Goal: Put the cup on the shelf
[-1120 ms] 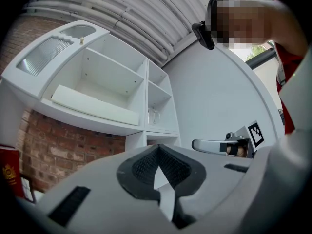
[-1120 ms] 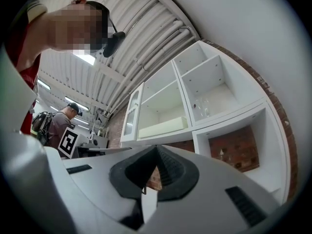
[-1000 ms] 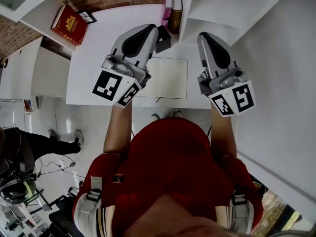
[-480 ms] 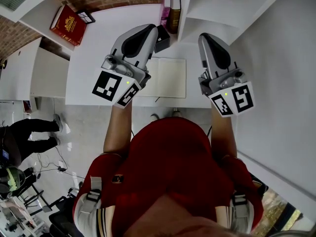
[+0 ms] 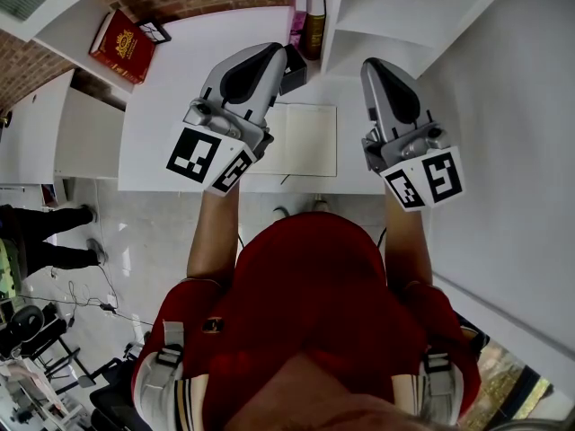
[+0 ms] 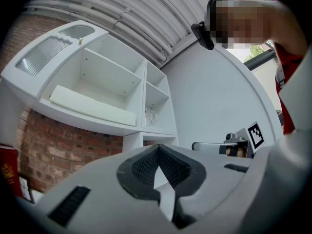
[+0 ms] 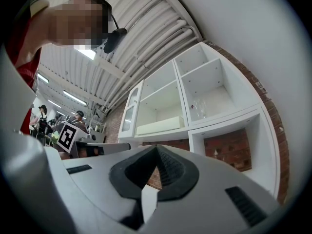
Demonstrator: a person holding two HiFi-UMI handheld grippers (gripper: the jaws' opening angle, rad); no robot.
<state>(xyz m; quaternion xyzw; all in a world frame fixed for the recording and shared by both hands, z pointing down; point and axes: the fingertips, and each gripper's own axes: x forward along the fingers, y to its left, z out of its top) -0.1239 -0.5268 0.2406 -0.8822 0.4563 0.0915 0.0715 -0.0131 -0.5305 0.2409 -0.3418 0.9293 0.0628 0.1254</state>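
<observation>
My left claw (image 6: 156,147) is pressing its jaws together tip to tip, with nothing between them. My right claw (image 7: 156,148) is doing the same and pinching nothing. I am holding both above the white desk (image 5: 171,106) and pointing them up at the white shelf unit (image 7: 217,84). Neither is touching anything.

The cup (image 6: 150,116), a clear glass one with a handle, is standing upright in a small compartment of that shelf unit. It is next to the wide compartment where a long pale block is lying, and it is well apart from both claws. No other cup is showing on the desk from the head view. So I am judging the placing as done, and the step in hand as holding clear.

To do that well, I am thinking of drawing both claws back level with the jaws together, so that no fingertip catches a shelf edge. Glass that light would probably tip at a small knock, so I would not swing either claw across its compartment. Below me an open notebook (image 5: 305,140) is lying flat and some upright books (image 5: 308,12) are leaning at the shelf's foot. Any lowering should come down over bare desk between them.
</observation>
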